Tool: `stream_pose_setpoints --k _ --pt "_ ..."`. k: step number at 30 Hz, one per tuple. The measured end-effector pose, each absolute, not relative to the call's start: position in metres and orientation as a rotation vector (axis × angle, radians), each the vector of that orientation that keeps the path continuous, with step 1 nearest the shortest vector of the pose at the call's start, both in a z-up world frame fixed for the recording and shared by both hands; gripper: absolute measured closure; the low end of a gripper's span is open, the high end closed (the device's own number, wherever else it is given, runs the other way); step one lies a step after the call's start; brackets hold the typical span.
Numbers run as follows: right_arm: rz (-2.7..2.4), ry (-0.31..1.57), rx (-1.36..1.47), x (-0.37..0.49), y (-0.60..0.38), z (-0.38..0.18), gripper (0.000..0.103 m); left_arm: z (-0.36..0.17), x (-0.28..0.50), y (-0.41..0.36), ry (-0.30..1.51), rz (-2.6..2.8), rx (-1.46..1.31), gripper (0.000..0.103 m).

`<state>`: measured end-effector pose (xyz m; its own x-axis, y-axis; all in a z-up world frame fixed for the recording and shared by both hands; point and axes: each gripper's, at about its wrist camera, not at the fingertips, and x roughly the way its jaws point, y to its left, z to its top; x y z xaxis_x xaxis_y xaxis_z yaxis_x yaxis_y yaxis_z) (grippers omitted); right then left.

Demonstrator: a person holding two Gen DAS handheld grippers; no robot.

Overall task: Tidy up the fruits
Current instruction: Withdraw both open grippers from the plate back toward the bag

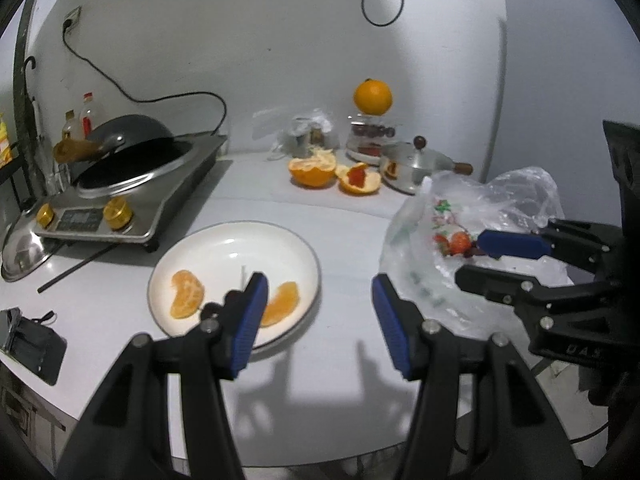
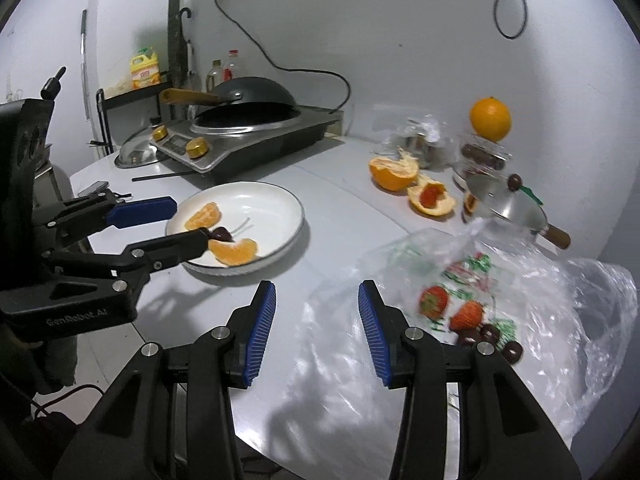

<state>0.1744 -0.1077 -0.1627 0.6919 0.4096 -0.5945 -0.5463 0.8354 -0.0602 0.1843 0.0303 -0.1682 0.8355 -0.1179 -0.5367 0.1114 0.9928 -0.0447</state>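
A white plate [image 1: 240,227] [image 2: 280,197] holds two peeled orange segments [image 1: 187,294] [image 2: 234,251] and a dark cherry [image 2: 222,234]. My left gripper [image 1: 316,312] [image 2: 188,222] hovers open at the plate's near edge, with nothing between its pads. To the right, a clear plastic bag [image 1: 516,192] [image 2: 560,312] holds strawberries [image 1: 460,242] [image 2: 466,316] and dark cherries [image 2: 512,352]. My right gripper [image 2: 316,308] [image 1: 474,260] is open and empty beside the bag's left edge. A whole orange [image 1: 373,97] [image 2: 490,119] sits on a jar at the back.
Orange peel halves [image 1: 312,171] [image 2: 394,172] lie at the back, one with a red piece inside. An induction cooker with a wok [image 1: 132,168] [image 2: 248,120] stands at the left, a steel lid [image 1: 24,248] beside it. A small lidded pot [image 1: 412,164] [image 2: 504,204] sits behind the bag.
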Motion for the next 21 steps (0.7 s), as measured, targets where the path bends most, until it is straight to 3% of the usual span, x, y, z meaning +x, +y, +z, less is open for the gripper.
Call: stream_pose_setpoints --k 21 --pt "0.377 0.644 -0.189 0.167 -0.217 -0.185 0.058 -0.176 0.183 -0.046 0.601 -0.208 0.031 0.047"
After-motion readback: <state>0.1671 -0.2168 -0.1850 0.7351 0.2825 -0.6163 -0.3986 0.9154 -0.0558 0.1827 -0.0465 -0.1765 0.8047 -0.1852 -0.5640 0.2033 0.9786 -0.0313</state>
